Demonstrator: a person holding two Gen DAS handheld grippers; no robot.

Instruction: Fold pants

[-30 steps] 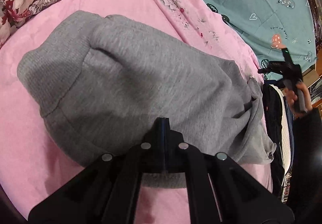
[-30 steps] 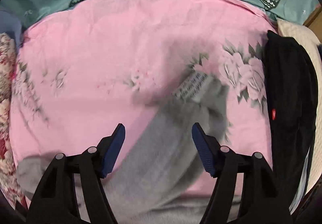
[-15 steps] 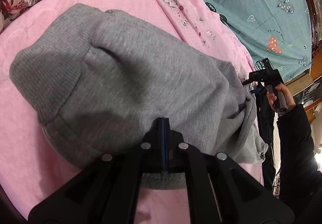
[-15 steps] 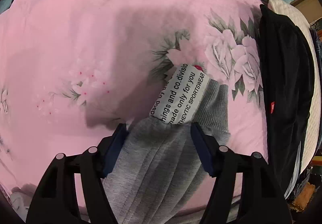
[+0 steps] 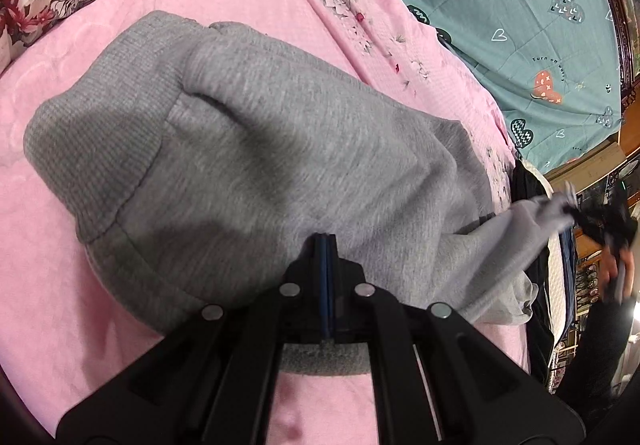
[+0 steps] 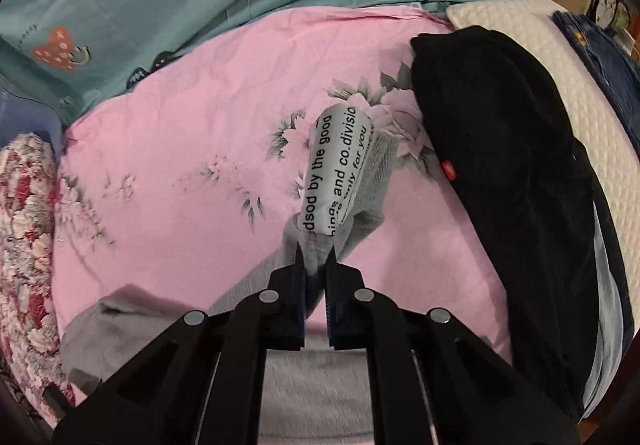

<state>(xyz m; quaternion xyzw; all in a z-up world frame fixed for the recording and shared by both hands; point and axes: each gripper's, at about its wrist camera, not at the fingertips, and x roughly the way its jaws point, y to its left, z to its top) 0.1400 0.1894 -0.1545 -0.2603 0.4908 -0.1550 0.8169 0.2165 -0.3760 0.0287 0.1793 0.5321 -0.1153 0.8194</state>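
Pants [image 5: 280, 165], grey sweatpants, lie bunched on the pink bed [image 5: 48, 285], not yet folded flat. Your left hand-held gripper [image 5: 326, 245] is clamped on the near edge of them. Your right hand-held gripper [image 6: 316, 261] has pinched a cuff and lifted it. I judge you are early: most folds remain.

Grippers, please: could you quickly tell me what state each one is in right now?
Left gripper: closed on the grey pants.
Right gripper: closed on the pants' leg end.
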